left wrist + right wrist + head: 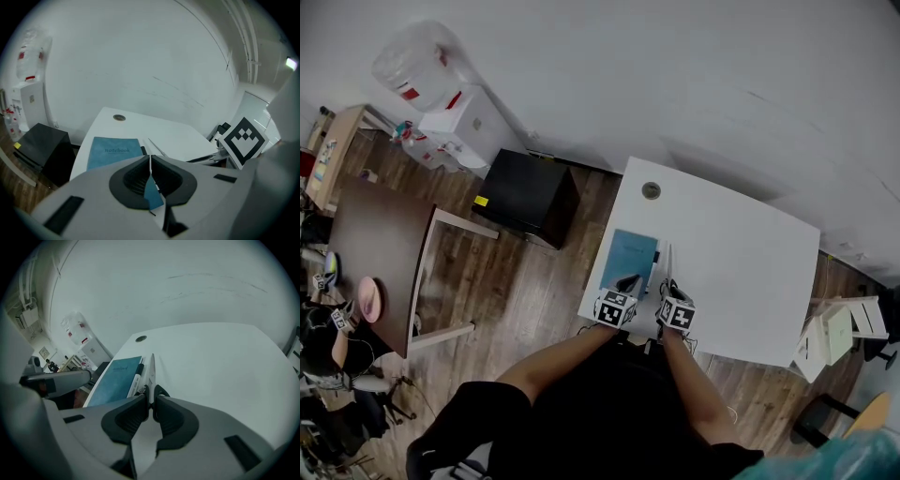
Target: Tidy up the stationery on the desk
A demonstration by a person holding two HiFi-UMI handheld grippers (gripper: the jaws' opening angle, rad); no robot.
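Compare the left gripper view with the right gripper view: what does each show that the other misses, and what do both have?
Only the left gripper view: the marker cube of the right gripper, at the right edge.

Only the right gripper view: the left gripper, at the left, and the pen seen plainly between the notebook and the scissors.

Both: notebook, scissors blade, the desk and its grommet, the cabinet, and each view's own jaws together.
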